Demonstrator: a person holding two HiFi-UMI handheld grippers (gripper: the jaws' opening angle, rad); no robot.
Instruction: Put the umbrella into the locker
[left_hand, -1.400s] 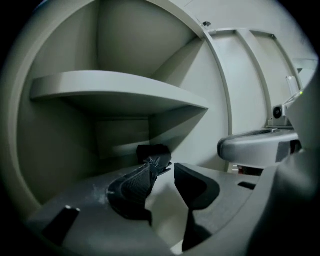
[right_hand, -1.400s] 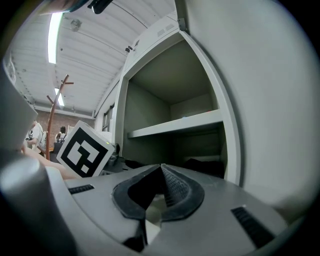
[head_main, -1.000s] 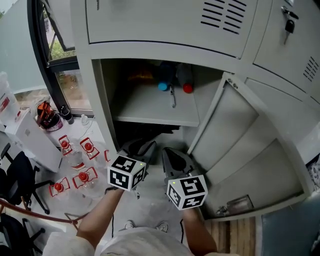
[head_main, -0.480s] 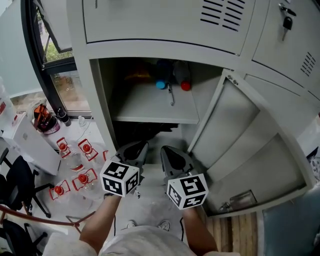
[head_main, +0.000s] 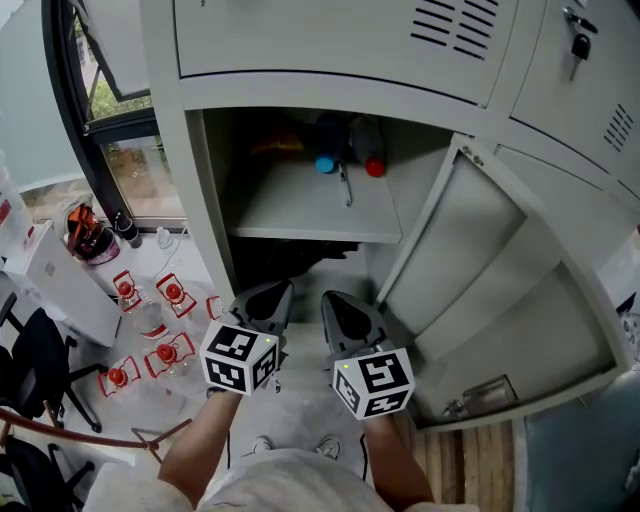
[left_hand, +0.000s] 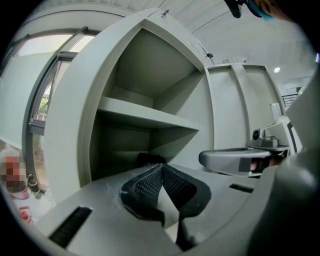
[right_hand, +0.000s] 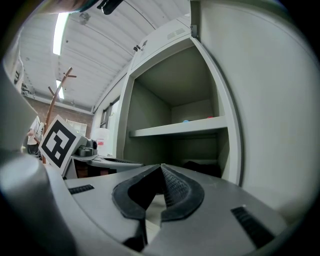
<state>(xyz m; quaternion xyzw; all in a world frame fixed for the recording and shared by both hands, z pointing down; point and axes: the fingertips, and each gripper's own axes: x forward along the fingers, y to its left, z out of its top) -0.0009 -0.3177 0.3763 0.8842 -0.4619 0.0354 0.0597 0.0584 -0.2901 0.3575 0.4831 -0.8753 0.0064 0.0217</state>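
Facing the open locker (head_main: 196, 190), I hold both grippers level and side by side just before its lower compartment, above the pale floor (head_main: 300, 405). Left gripper (head_main: 274, 292): its fingers are closed, the ribbed pads meeting tip to tip with nothing between them. Right gripper (head_main: 334, 300): its fingers are likewise pressed together and empty. The two tools are near each other but apart, and neither touches the locker.

The umbrella (head_main: 292, 266) appears as a low black shape on the floor of the lower compartment, beneath the shelf (head_main: 300, 215) and towards that compartment's rear edge. It lies flat rather than upright. From the right gripper view it reads wider than tall, which suggests a long axis across the opening, but shadow hides its ends and I cannot tell which way it points.

On the shelf, near its rear edge, stand two bottles, one with a blue cap (head_main: 325, 165) and one with a red cap (head_main: 375, 168). The door (head_main: 480, 290) hangs swung open at the right.
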